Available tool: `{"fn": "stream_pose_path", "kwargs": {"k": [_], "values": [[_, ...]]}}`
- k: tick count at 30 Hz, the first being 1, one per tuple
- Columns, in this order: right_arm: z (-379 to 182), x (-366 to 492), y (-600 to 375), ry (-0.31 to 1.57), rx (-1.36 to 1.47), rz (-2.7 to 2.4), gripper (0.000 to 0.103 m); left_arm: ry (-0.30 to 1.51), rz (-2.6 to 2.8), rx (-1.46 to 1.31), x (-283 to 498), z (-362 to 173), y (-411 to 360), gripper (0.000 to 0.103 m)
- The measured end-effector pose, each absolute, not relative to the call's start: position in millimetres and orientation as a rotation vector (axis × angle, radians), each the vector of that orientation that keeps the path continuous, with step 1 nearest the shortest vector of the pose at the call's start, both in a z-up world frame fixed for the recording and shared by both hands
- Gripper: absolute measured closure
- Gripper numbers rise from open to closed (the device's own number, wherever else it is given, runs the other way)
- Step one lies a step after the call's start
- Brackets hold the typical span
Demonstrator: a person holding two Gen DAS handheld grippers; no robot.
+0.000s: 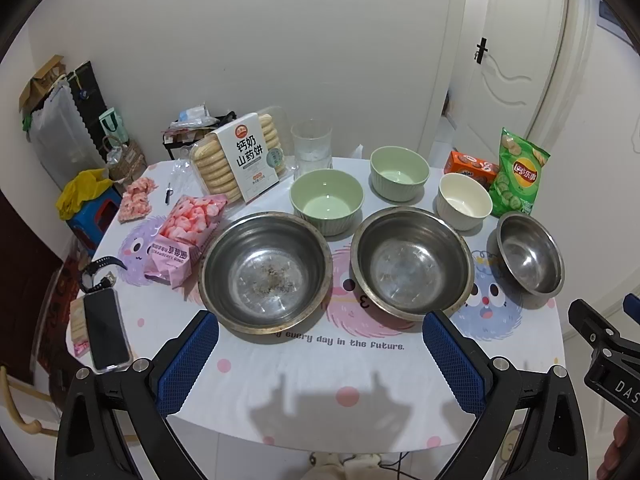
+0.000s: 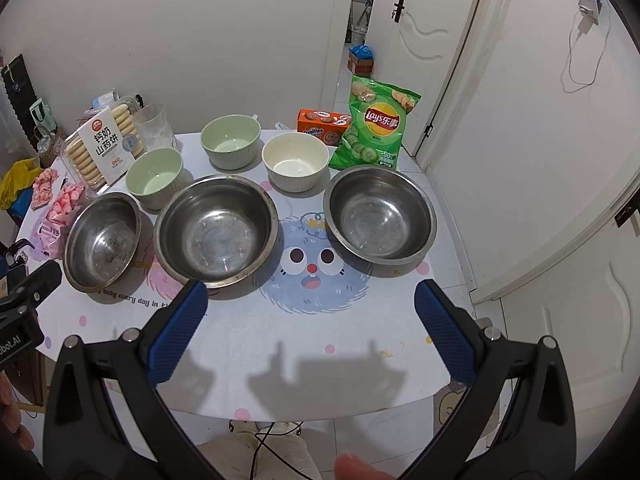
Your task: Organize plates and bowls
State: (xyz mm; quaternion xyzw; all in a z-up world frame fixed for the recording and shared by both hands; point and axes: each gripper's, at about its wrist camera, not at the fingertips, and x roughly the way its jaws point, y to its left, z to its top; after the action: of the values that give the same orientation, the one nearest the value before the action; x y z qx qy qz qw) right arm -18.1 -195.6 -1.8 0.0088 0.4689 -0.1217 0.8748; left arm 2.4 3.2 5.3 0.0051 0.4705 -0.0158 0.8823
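Note:
Three steel bowls stand in a row on the table: a dirty left one, a middle one and a right one. Behind them stand two green ceramic bowls and a white ceramic bowl. My left gripper hangs open over the table's front edge, short of the left and middle steel bowls. The right gripper is open too, near the front edge, between the middle and right steel bowls. Nothing sits between either pair of fingers.
Snacks crowd the back and left: a biscuit box, a pink strawberry-ring bag, a glass, an orange box and a green crisps bag. A phone and a watch lie at the left edge.

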Motion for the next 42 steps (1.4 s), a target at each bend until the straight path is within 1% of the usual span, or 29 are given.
{"fn": "stream_pose_path", "kwargs": {"k": [42], "values": [[-2.5,-18.8,-193.2,0.982,0.018,-0.256,0.0,0.986,-0.038,0.01,4.1,1.6,0.3,0.0]]}}
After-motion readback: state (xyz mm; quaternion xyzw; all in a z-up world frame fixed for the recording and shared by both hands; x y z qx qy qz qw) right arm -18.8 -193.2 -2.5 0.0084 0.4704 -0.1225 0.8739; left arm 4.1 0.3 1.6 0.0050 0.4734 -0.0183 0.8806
